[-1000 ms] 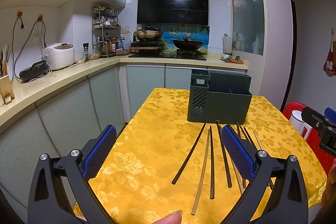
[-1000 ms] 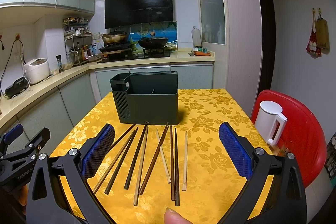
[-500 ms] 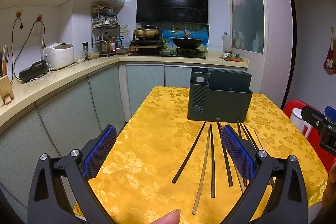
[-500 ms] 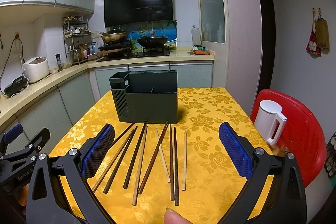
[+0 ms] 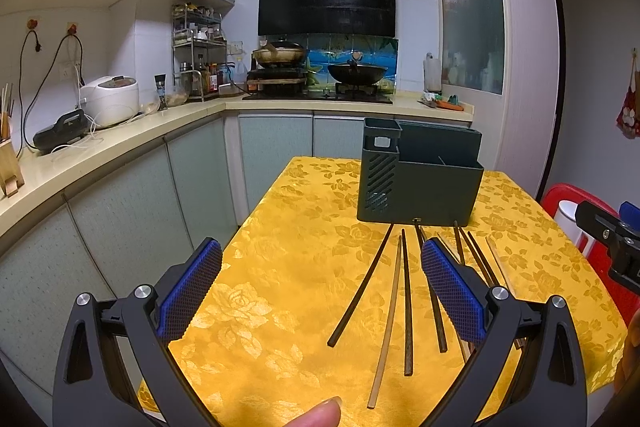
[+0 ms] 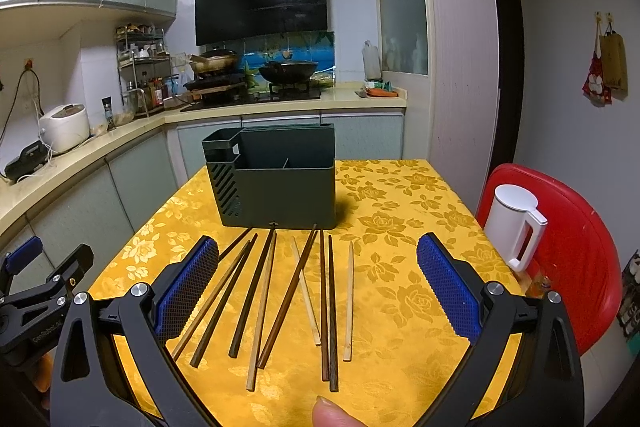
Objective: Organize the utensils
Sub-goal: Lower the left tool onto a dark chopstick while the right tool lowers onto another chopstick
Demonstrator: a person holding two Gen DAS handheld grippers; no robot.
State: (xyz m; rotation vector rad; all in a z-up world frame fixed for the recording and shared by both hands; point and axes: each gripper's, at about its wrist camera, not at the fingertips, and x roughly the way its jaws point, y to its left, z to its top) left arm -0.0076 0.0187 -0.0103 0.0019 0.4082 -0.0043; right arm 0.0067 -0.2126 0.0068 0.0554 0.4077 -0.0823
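Note:
Several dark and light wooden chopsticks (image 6: 280,291) lie side by side on the yellow floral tablecloth (image 6: 400,267), in front of a dark green utensil holder (image 6: 276,179) with compartments. In the left wrist view the chopsticks (image 5: 404,299) lie right of centre, before the holder (image 5: 420,175). My left gripper (image 5: 320,291) is open and empty above the table's left part. My right gripper (image 6: 318,287) is open and empty, held above the near ends of the chopsticks.
A red chair (image 6: 568,267) with a white kettle (image 6: 516,223) stands at the table's right. Kitchen cabinets (image 5: 120,219) and a counter run along the left. The stove with pans (image 5: 320,67) is behind the table.
Both views have shifted very slightly; the holder and chopsticks sit a little lower in frame. Both grippers stay open and empty.

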